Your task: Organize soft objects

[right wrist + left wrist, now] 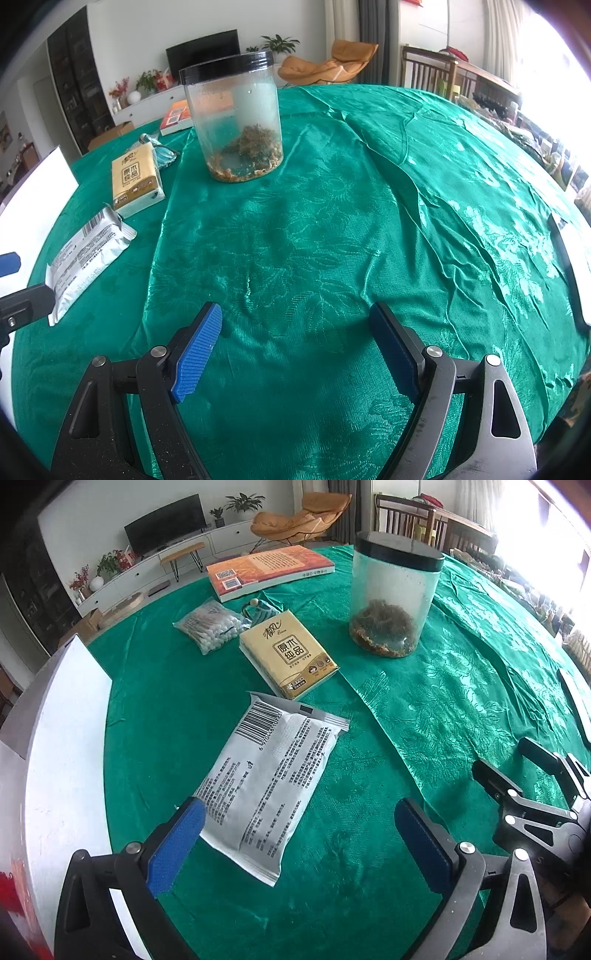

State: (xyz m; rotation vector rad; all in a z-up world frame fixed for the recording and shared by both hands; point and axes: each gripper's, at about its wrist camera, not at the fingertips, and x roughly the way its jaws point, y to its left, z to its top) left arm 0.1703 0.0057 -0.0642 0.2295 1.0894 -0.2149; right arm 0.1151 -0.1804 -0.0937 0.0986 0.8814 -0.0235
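White packet [271, 775] lies before tissue pack [288, 653].

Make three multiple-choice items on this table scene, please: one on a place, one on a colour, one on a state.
1. Where does the yellow tissue pack lie?
A. between the white packet and the book
B. on the jar lid
C. in a gripper

2. What colour is the tablecloth?
A. red
B. green
C. white

3. How does the right gripper stand?
A. shut on the jar
B. shut on nothing
C. open, over bare cloth

Key: 1 A, the left wrist view shows the pack between them; 2 B, both views show green; 3 C, its blue pads stand apart with only cloth between.
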